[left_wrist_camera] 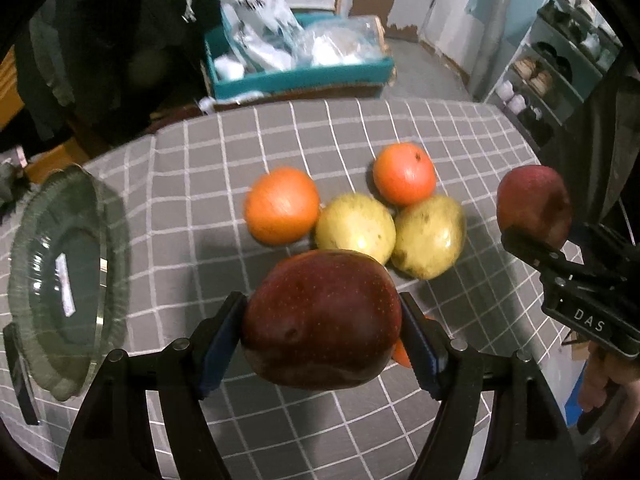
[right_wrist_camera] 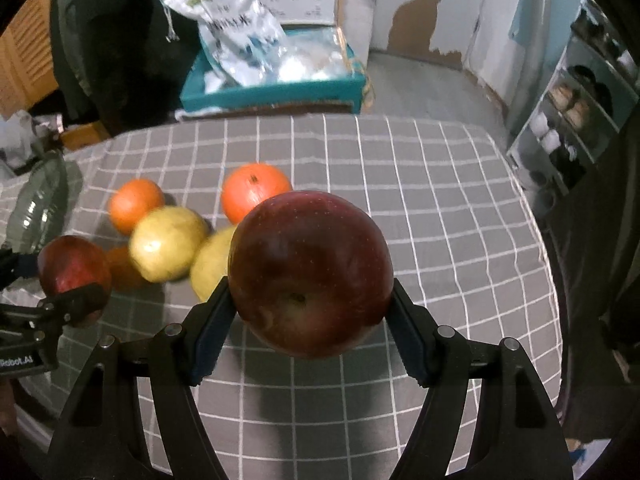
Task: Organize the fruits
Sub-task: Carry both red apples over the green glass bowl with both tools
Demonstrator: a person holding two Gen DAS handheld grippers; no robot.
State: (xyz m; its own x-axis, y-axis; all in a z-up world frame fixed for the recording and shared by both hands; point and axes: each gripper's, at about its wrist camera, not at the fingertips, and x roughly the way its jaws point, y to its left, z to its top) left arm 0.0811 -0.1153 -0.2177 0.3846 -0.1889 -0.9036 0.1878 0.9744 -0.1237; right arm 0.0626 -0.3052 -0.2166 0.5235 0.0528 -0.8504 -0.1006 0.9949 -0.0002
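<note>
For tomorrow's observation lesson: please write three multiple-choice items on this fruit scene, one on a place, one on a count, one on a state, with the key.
1. Where does the glass dish lie?
A. left of the fruit
B. right of the fruit
C. under the pears

2. How many yellow pears lie on the checked cloth?
A. one
B. two
C. four

3. What are the left tongs doing?
A. hanging open
B. gripping an orange
C. gripping a red apple

Key: 1 A, the dish sits at the cloth's left edge. 2 B, pears and lie side by side. 3 C, the pads press both sides of the apple.
</note>
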